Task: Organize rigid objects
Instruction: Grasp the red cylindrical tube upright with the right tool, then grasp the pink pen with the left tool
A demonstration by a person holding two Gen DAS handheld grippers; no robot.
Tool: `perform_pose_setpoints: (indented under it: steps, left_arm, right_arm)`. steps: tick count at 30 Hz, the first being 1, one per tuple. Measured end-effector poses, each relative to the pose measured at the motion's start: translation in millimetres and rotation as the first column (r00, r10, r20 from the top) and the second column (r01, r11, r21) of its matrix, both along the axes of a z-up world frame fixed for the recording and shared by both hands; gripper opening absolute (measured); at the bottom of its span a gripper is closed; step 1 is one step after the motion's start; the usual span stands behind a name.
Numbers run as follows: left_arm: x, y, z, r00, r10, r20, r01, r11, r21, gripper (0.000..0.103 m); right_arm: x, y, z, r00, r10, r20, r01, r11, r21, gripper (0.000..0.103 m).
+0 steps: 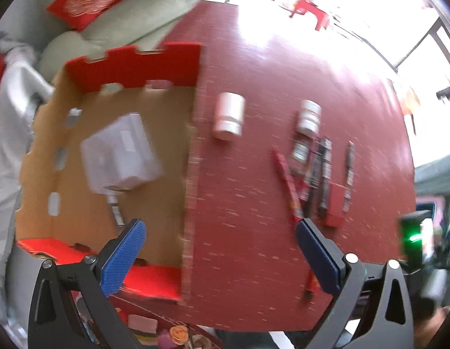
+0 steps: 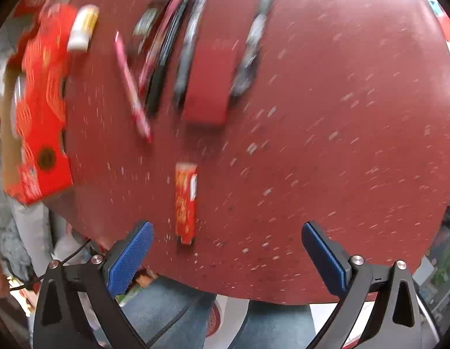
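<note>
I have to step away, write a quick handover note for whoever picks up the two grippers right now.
Left gripper: open, empty, above the box's right wall.
Right gripper: open, empty, above a small red packet near the table's front edge.
Done: a clear container and a small item beside it lie in the box.
Left on the table: two white bottles, a red pen, a bunch of pens, a red block, the red packet.

I count two white bottles (image 1: 228,115) (image 1: 309,116), one box (image 1: 132,67), one red pen (image 1: 287,181) and one red carton (image 2: 185,202).
</note>
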State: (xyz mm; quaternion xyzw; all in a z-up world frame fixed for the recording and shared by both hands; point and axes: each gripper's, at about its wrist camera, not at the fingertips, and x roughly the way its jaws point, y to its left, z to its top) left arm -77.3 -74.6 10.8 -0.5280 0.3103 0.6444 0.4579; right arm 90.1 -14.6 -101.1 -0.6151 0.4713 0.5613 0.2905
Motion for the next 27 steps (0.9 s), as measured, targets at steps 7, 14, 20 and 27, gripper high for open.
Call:
perform_pose_setpoints:
  steps: [7, 14, 20, 27]
  left_arm:
    - [37.7, 29.5, -10.8, 1.0, -0.015, 0.019, 0.016, 0.999, -0.052, 0.103]
    - [54.8, 63.2, -59.4, 0.995, 0.104, 0.006, -0.103, 0.986, -0.131, 0.103]
    - [49.5, 77.2, -96.6, 0.974, 0.224, -0.034, -0.227, 0.956, -0.189, 0.103]
    - [34.8, 80.9, -117.5, 0.964, 0.266, -0.028, -0.265, 0.939, -0.219, 0.103]
  right_arm:
    - [-41.6, -16.6, -18.3, 0.991, 0.115, 0.066, -0.122, 0.984, 0.129, 0.091]
    - [-6.7, -16.6, -7.0, 0.974, 0.131, 0.183, -0.172, 0.958, 0.231, 0.02]
    - [39.2, -1.8, -13.0, 0.988, 0.068, 0.138, -0.094, 0.977, 0.19, 0.02]
    - [50.3, 3.5, -16.4, 0.988, 0.089, 0.123, -0.112, 0.975, 0.194, 0.02]
